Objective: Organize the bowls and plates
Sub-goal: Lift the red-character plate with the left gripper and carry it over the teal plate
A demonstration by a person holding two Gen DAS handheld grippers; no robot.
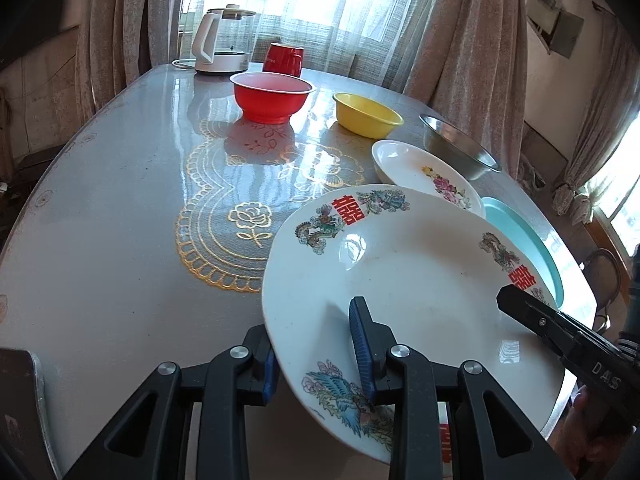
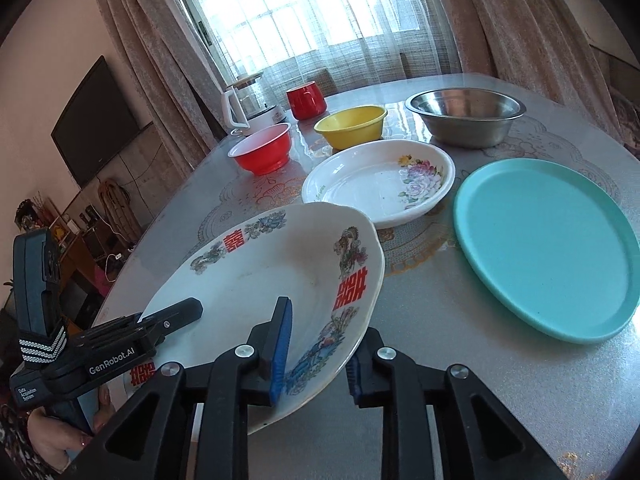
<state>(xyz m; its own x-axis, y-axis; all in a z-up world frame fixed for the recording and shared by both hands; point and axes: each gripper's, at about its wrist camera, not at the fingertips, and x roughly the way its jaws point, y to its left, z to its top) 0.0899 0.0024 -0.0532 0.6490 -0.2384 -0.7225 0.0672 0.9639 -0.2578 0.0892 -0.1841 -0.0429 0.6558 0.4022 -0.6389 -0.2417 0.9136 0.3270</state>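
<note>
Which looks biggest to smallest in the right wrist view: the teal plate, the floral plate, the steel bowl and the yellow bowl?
1. teal plate
2. floral plate
3. steel bowl
4. yellow bowl
The teal plate lies nearest the camera, so its lead is partly nearness.

Bright daylight pouring through the window (image 1: 304, 4), totally blown out behind the sheer curtains. Heavy glare across the glossy table (image 1: 120, 216), reflections streaking toward the near edge. Soft shadows falling toward the camera. Strong fisheye bending at the edges, dark vignetted corners. Pretty sharp otherwise, slight softness far back.
</note>
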